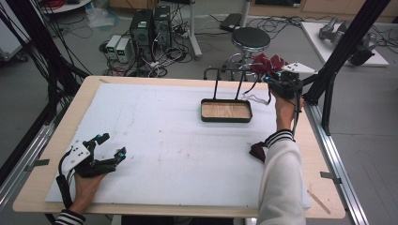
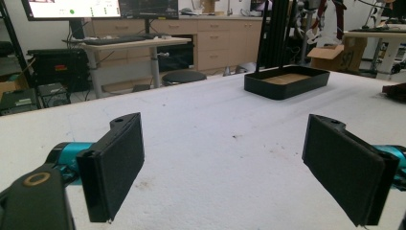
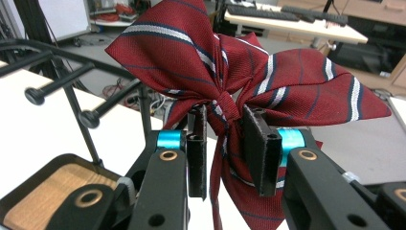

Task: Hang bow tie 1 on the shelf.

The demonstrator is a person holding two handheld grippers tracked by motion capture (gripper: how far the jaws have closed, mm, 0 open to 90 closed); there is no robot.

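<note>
From the high view, the right gripper [image 1: 281,84] is way out at the far right edge of the surface [image 1: 155,140], arm stretched forward in a white sleeve with a striped cuff, hand raised just past the black tray [image 1: 226,111] with its two upright rods. It's carrying a red striped bow tie [image 1: 268,63], which hangs off the surface edge beyond the tray. The left gripper [image 1: 110,146] sits low at the near left corner, hand resting on the surface, jaws spread wide with nothing in them.

Left gripper view: both black pads stand far apart over bare white surface, tray [image 2: 286,81] off in the distance.

Right gripper view: jaws clenched on the bow tie's [image 3: 230,72] center knot, loops fanning out above, tail dangling below. Tray corner [image 3: 43,189] sits lower left.
</note>
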